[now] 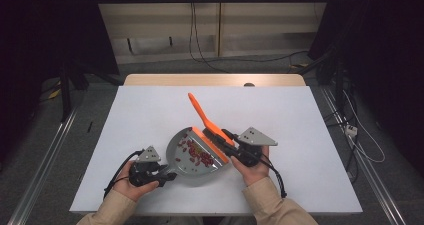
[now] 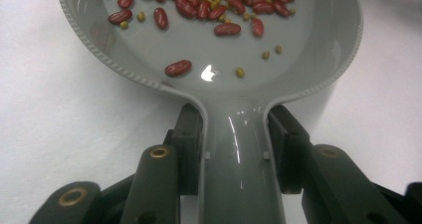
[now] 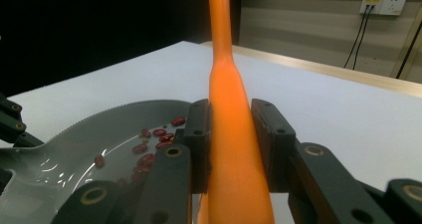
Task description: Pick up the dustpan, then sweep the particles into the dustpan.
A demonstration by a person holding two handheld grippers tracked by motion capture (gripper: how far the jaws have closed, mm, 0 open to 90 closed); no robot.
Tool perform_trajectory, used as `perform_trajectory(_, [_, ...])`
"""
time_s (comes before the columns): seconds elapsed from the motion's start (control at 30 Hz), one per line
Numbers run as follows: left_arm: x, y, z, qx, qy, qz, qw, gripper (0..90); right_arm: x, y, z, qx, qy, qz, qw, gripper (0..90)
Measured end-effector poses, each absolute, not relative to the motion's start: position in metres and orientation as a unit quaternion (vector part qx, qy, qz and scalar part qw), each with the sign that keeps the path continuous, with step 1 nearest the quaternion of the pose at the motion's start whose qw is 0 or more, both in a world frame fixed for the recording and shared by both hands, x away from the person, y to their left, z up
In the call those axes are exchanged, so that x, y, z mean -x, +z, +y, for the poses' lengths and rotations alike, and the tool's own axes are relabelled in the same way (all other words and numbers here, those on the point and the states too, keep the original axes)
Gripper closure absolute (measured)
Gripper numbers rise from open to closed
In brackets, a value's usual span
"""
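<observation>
Left tongs [image 2: 236, 149] pinch handle of grey plastic dustpan [image 2: 219, 74]; red beans and small green peas [image 2: 209, 5] lie just ahead in pan. Right tongs [image 3: 230, 134] clamp orange plastic brush [image 3: 226, 109] at pan mouth. Keep pan flat on white table [image 1: 150, 115], lip pressed down; sweep short strokes toward left tongs.

Lab test bay, white table [image 1: 150, 115], metal frame rails [image 1: 45, 155], loose cables [image 1: 200, 40]

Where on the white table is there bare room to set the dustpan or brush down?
Bare: the far strip between the brush handle and the wooden edge, and the wide left and right flanks of the white table. Crowded: front centre, where the grey dustpan of beans, both tongs and hands sit together.
</observation>
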State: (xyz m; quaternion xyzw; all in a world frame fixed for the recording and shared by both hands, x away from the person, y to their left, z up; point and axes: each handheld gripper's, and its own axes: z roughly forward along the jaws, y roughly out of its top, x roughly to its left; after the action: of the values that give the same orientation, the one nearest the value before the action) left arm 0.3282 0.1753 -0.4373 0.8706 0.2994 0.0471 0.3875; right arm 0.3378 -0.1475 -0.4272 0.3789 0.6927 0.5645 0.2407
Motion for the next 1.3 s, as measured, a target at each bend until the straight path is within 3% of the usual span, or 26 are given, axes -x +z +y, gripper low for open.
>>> perform_trajectory(1.3, [-0.335,-0.429,0.21,-0.827,0.096,0.372,0.41,62.9,-0.334,-0.424,-0.198,-0.418,0.537,0.681,0.272,71.3])
